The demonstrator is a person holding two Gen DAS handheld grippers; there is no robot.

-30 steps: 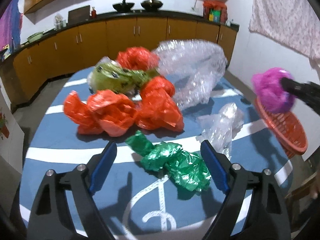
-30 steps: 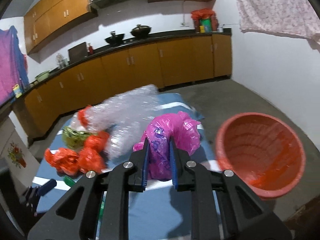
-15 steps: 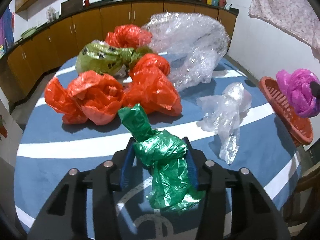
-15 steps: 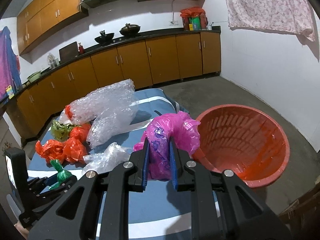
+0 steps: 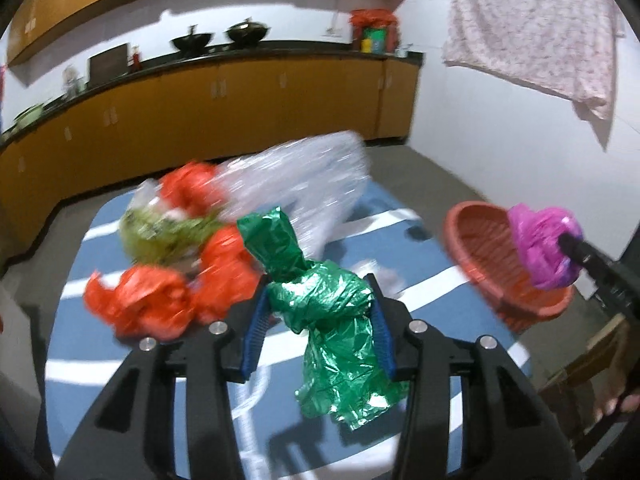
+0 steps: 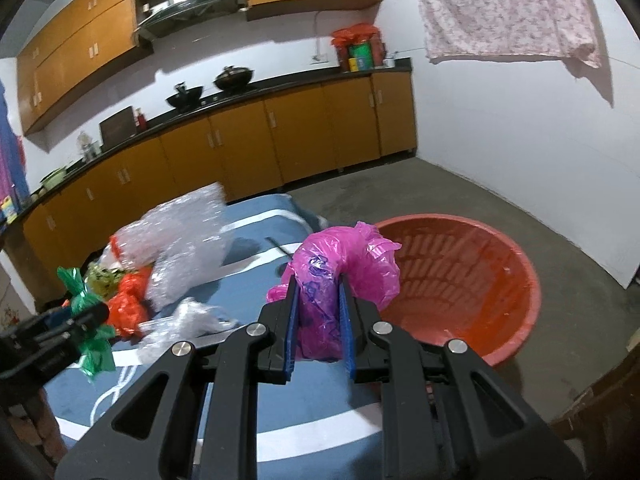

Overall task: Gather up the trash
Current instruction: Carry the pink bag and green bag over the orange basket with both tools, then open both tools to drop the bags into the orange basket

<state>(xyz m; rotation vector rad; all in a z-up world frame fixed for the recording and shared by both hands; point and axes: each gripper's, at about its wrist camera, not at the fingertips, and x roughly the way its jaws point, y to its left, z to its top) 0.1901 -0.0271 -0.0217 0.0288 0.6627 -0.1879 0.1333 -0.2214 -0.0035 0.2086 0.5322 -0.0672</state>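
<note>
Trash is what we carry in both tools. Our left tool (image 5: 318,334) is clamped on a crumpled green plastic bag (image 5: 320,300), which hangs between its blue pads above the desk (image 5: 440,292), its lower end dangling loose. Our right tool (image 6: 319,326) is clamped on a pink plastic bag (image 6: 340,268), its bunched top bulging out past the fingertips. From the right wrist view, this pink bag sits in front of the near rim of a red basket (image 6: 480,280) that stands on the floor just beside the desk; from the left wrist view the same bag (image 5: 544,246) appears over the basket's (image 5: 476,240) open mouth.

On the desk, covered with a blue cloth with white stripes, more trash lies in a loose heap: several orange plastic bags (image 5: 140,304), an olive-green bag (image 5: 160,232) between them, a large sheet of clear bubble wrap (image 5: 304,184) at the far side, and a small clear plastic bag (image 6: 184,324) nearer to us. Behind the desk we see orange kitchen cabinets (image 6: 280,136) and a floral cloth (image 6: 500,8) hanging on the white wall.
</note>
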